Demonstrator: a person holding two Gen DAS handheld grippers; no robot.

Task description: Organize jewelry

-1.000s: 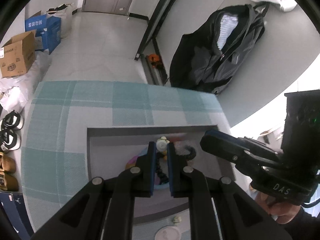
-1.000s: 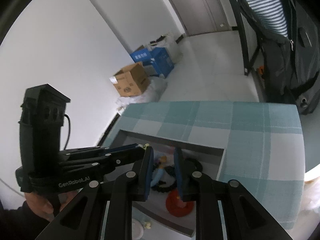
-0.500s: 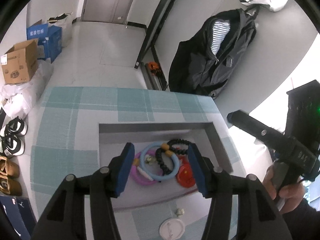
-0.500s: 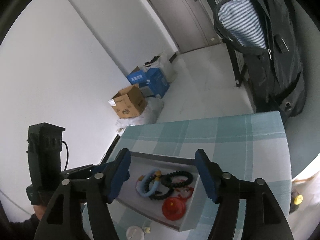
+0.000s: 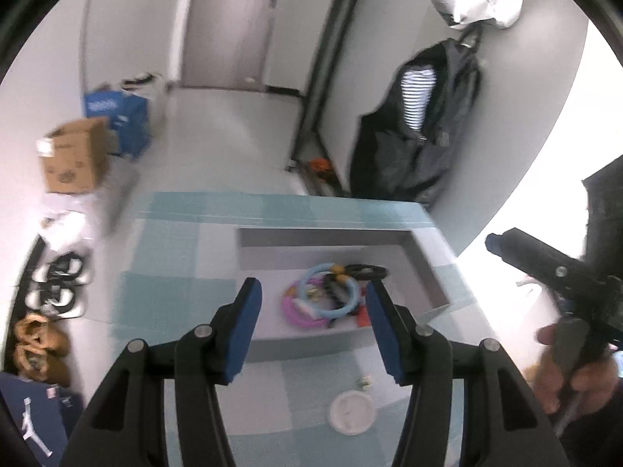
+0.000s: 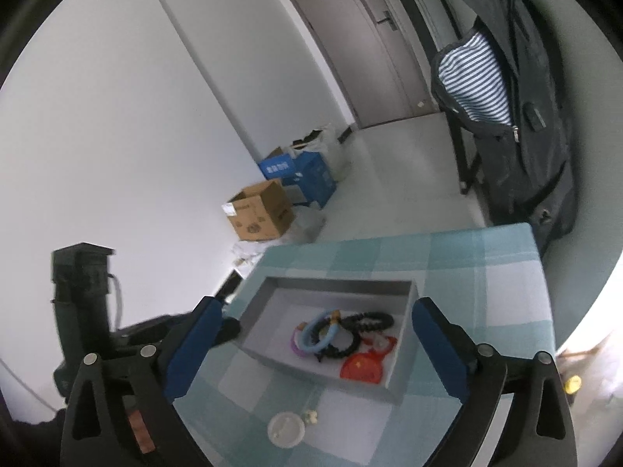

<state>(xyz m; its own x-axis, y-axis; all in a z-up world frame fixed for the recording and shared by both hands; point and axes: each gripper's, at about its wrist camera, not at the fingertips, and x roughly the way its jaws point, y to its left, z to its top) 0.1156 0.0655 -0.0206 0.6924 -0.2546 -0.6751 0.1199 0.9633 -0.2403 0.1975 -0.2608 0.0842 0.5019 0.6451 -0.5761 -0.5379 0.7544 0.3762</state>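
Note:
A grey open tray (image 5: 323,242) (image 6: 338,284) stands on the checked tablecloth. In it lie a light blue ring bracelet (image 5: 352,303) (image 6: 311,336), a pink ring (image 5: 290,311), a black beaded bracelet (image 5: 370,270) (image 6: 370,317) and a red flat piece (image 6: 362,367). My left gripper (image 5: 313,327) is open and empty, high above the tray's near side. My right gripper (image 6: 317,346) is open and empty, also raised above the tray. The right gripper shows at the right edge of the left wrist view (image 5: 492,241).
A small white round lid (image 5: 351,412) (image 6: 286,430) and a tiny pale trinket (image 5: 364,381) (image 6: 311,417) lie on the cloth (image 5: 175,303) before the tray. A dark jacket (image 5: 420,128) hangs beyond the table. Cardboard and blue boxes (image 6: 261,214) stand on the floor.
Both grippers went from nearly shut down in the tray to wide open, and pulled up and back from it. The bracelets now lie free in the tray.

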